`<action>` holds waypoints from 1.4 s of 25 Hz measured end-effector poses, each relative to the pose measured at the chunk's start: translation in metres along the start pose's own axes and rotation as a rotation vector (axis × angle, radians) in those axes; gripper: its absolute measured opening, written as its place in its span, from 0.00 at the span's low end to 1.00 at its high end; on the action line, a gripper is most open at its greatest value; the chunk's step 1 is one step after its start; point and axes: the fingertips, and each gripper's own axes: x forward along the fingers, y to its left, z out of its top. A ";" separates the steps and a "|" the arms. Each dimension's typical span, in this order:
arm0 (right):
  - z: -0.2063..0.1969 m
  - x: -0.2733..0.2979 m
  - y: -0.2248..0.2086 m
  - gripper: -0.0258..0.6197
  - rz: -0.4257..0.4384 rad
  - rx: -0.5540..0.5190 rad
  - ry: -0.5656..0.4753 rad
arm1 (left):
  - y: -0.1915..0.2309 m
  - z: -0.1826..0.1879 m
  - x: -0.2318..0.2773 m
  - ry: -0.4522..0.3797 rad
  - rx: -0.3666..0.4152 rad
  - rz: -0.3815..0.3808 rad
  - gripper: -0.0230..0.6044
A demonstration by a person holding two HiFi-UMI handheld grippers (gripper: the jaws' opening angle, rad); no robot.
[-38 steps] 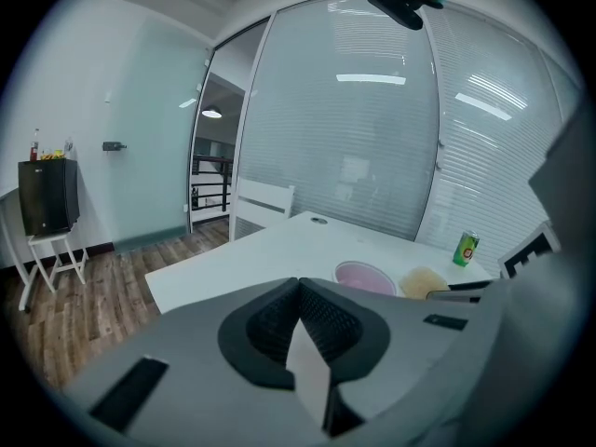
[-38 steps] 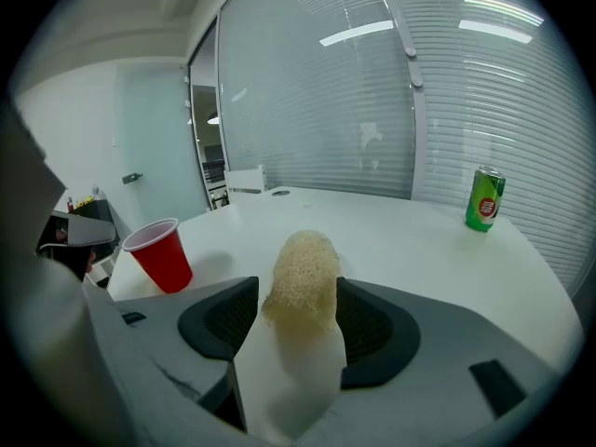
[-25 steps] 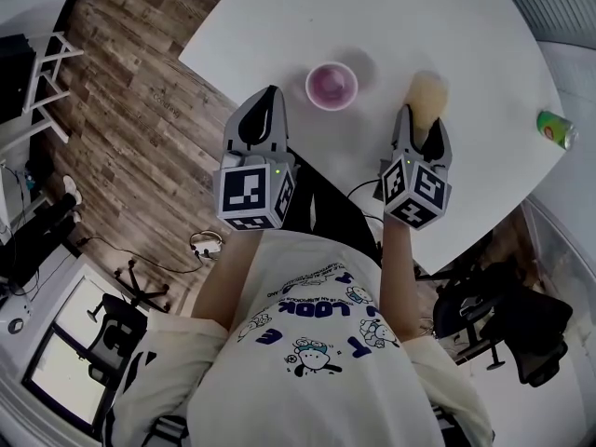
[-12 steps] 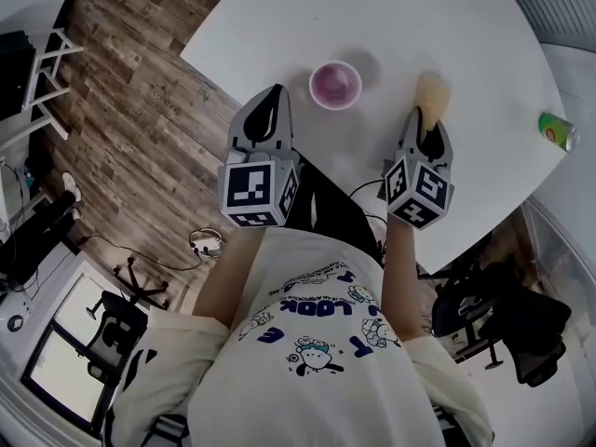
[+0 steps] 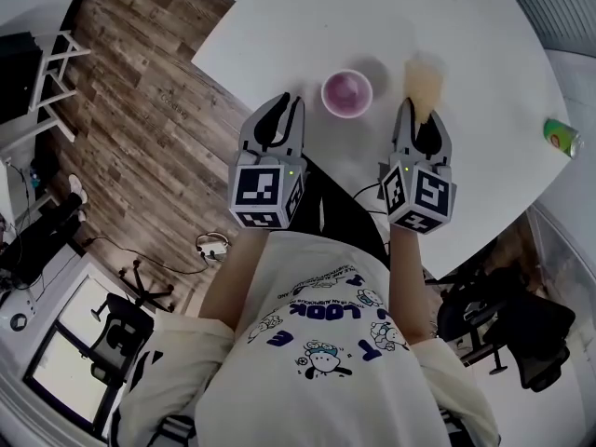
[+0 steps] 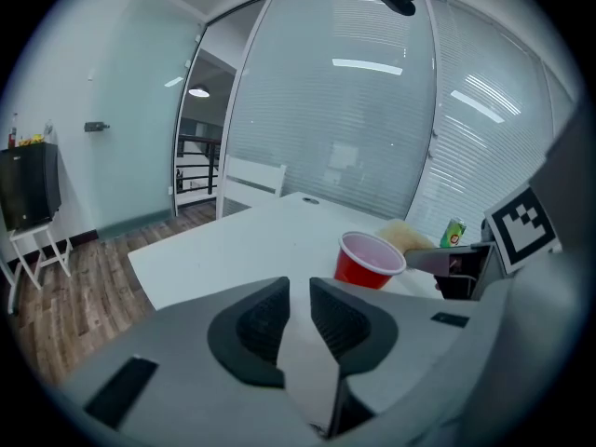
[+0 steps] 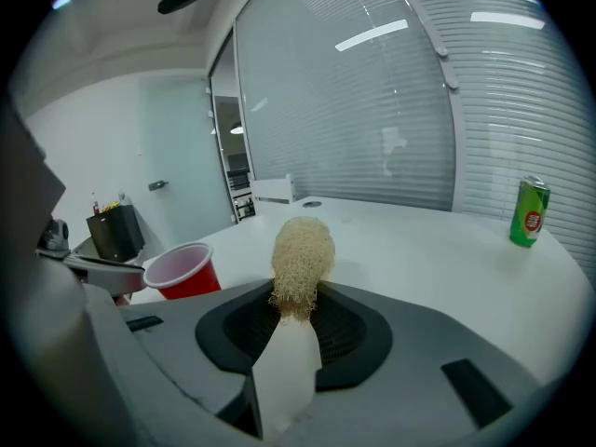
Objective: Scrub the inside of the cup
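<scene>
A red cup (image 5: 346, 92) stands upright on the white table (image 5: 484, 45); it also shows in the left gripper view (image 6: 370, 261) and the right gripper view (image 7: 183, 270). My right gripper (image 5: 421, 115) (image 7: 296, 307) has just been closing and is shut on a tan fibrous loofah scrubber (image 7: 301, 257) (image 5: 424, 82), which sticks out ahead of the jaws, to the right of the cup. My left gripper (image 5: 289, 106) (image 6: 299, 292) hovers at the table's near edge, left of the cup. Its jaws have just been opening and stand slightly apart, with nothing between them.
A green can (image 5: 562, 133) (image 7: 529, 212) stands far right on the table near its edge. Wooden floor (image 5: 140, 110) lies beyond the table's left edge. A glass wall with blinds (image 6: 372, 110) rises behind the table.
The right jaws, wide open around the scrubber a second ago, have closed on it and risen a little. The left jaws have parted slightly.
</scene>
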 end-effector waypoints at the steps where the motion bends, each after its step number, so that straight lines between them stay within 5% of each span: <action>1: 0.002 0.002 0.004 0.18 0.013 -0.006 -0.001 | -0.001 -0.002 0.000 0.011 0.000 -0.016 0.21; 10: 0.002 0.014 0.029 0.18 0.092 -0.044 0.021 | -0.022 -0.006 0.009 0.060 0.141 -0.203 0.44; 24: 0.001 0.023 0.046 0.18 0.139 -0.071 0.036 | -0.059 -0.009 0.027 0.143 0.265 -0.366 0.62; 35: -0.005 0.025 0.056 0.18 0.170 -0.079 0.060 | -0.076 -0.016 0.043 0.225 0.324 -0.441 0.63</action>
